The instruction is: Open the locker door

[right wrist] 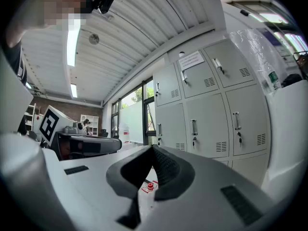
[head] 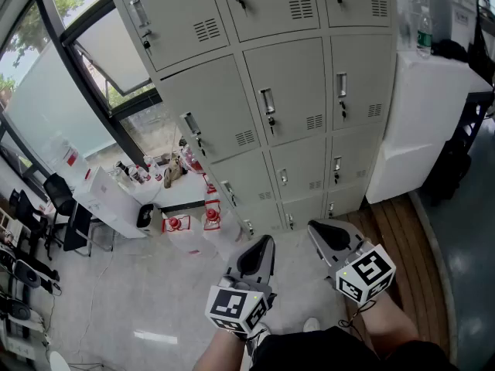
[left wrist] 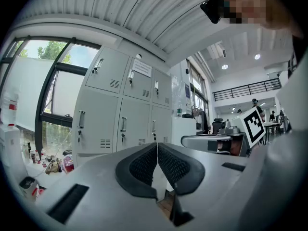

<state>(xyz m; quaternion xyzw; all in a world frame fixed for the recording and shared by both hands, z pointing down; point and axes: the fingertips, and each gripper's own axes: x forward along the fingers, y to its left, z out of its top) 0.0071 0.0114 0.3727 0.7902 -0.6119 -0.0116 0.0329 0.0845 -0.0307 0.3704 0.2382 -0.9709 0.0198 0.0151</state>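
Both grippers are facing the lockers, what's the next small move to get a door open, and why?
Probably bring the right gripper forward toward the handle of the middle locker door while opening its jaws. All the lockers in view are closed, that gripper is shut and empty, and it is well short of them.

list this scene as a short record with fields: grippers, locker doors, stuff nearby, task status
left gripper: jaws together, nothing between them, short of the lockers
right gripper: jaws together, empty, also short of the lockers
pale grey metal locker bank: every door in view closed, silver handles on each
white box-shaped cabinet: right of the lockers, clear plastic bottle on top
red-and-white containers: on the floor at the lockers' left
task status: no door touched yet
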